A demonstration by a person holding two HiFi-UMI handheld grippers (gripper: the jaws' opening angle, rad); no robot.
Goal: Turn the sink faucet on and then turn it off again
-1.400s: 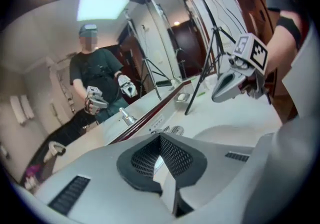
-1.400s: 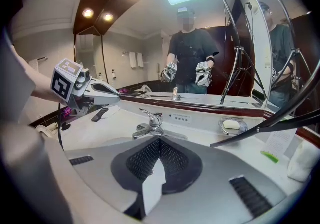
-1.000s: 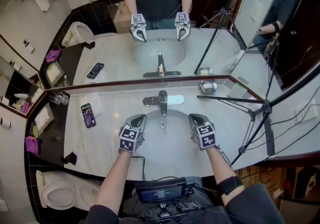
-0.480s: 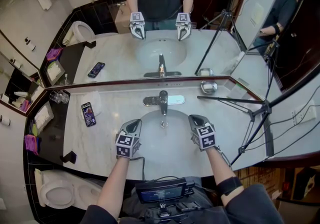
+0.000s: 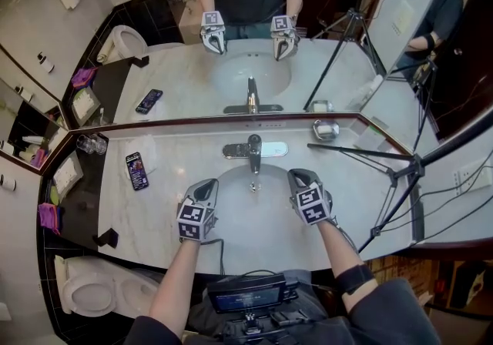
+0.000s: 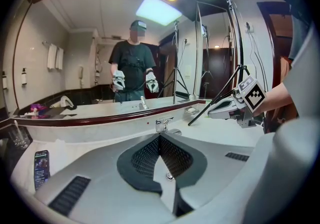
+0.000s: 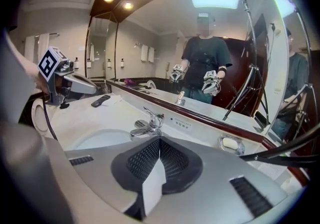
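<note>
The chrome faucet with its single lever stands at the back of the white oval sink, and I see no water running from it. My left gripper hovers over the sink's front left, shut and empty. Over the front right hovers my right gripper, also shut and empty. Both point toward the faucet and stay short of it. In the left gripper view the faucet shows just past the closed left gripper. In the right gripper view the faucet sits just beyond the closed right gripper.
A phone lies on the marble counter left of the sink, with glasses further left. A soap dish sits at the back right. A black tripod leg crosses the counter on the right. The mirror runs along the back; a toilet is lower left.
My left gripper has drifted a little to the left and back toward the counter's front edge. The right gripper has rolled slightly in place. Both stay shut.
</note>
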